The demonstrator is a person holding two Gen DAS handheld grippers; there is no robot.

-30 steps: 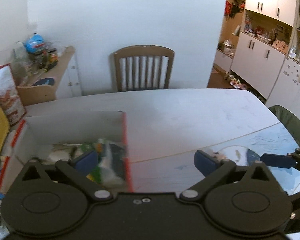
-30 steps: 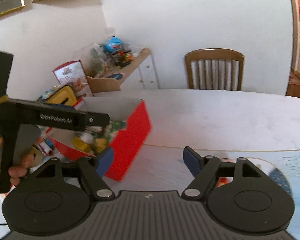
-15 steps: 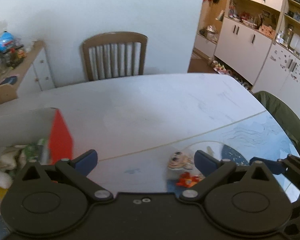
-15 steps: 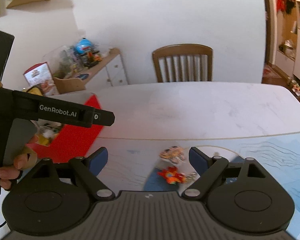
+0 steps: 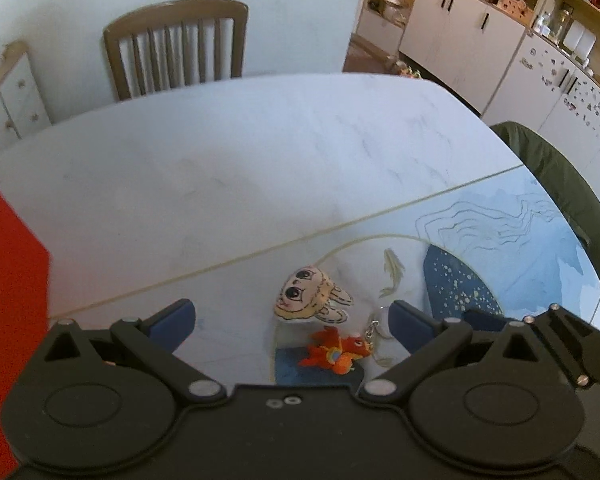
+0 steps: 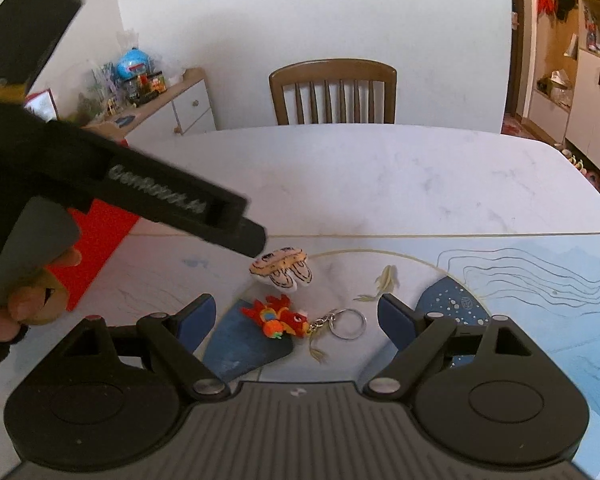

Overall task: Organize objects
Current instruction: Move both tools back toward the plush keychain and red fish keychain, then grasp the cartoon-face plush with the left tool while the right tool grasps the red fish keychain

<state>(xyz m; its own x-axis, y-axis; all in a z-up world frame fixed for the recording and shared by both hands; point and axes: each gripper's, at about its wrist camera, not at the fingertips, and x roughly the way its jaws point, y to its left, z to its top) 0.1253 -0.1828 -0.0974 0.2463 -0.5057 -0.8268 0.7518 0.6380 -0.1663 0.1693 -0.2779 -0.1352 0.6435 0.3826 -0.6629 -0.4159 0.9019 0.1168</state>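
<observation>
A small red-orange plush dragon keychain point(image 5: 337, 353) lies on the table mat, its metal ring point(image 6: 348, 324) to its right. A beige plush face charm point(image 5: 309, 297) lies just behind it. My left gripper point(image 5: 292, 320) is open and empty, hovering just above both toys. My right gripper point(image 6: 296, 314) is open and empty, with the dragon point(image 6: 278, 317) between its fingers' line of sight and the face charm point(image 6: 281, 267) beyond. The left gripper's body point(image 6: 132, 184) crosses the right wrist view at left. A red box point(image 5: 8, 312) stands at the left.
A blue and white printed mat point(image 6: 540, 280) covers the near table; bare white marble point(image 5: 260, 152) lies beyond. A wooden chair point(image 5: 176, 44) stands at the far edge, a green chair point(image 5: 556, 184) at right. A cluttered sideboard point(image 6: 152, 92) is at left.
Both grippers have swung right, away from the red box, and lowered toward the two toys on the mat. The box has slid to the left edge of both views.
</observation>
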